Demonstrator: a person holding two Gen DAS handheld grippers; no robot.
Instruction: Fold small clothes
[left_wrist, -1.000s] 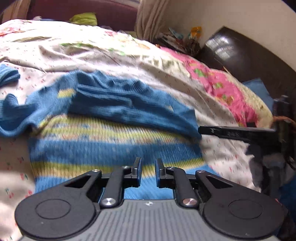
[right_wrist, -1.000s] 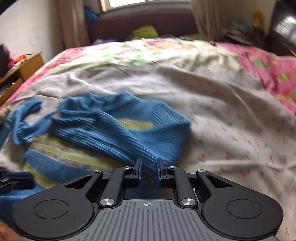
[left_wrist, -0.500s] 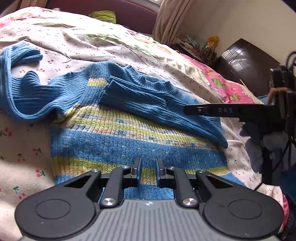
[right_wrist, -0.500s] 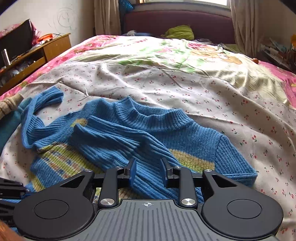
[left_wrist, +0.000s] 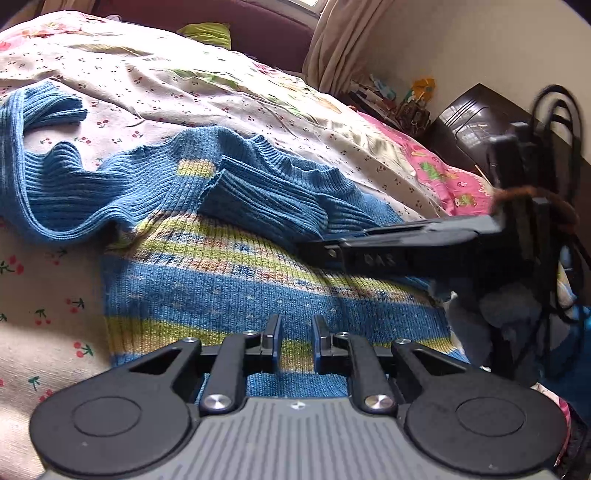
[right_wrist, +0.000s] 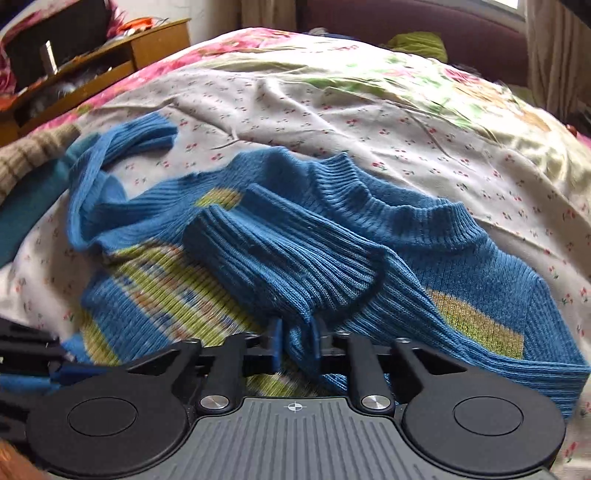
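A: Knitted sweater (right_wrist: 369, 236), blue ribbed, with yellow-green and blue stripes across the body. Spread flat near the middle of the bed, collar toward the far edge. One sleeve (right_wrist: 280, 254) folded across the chest; the other sleeve (left_wrist: 33, 147) flung loose toward the bed's left edge.

B: And the tools?

A: Two. Right gripper (right_wrist: 294, 341) low over the folded sleeve, fingers a little apart with a fold of the blue knit lying between them; clamped or merely touching, cannot tell. Left gripper (left_wrist: 294, 341) above the striped hem, fingers parted a little, nothing between them. From the left wrist view, right gripper (left_wrist: 332, 251) reaching in from the side, tips at the folded sleeve.

B: Count of clothes?

A: One sweater. Also a teal garment (right_wrist: 26, 206) and a beige knit (right_wrist: 29, 158) at the bed's left edge.

B: Surroundings?

A: Cream bedsheet (right_wrist: 406, 122) printed with small cherries, floral pink cover (left_wrist: 447, 177) at the right edge. Wooden desk (right_wrist: 110, 66) to the left, maroon sofa (right_wrist: 424, 18) and curtain (left_wrist: 340, 44) beyond the far edge.
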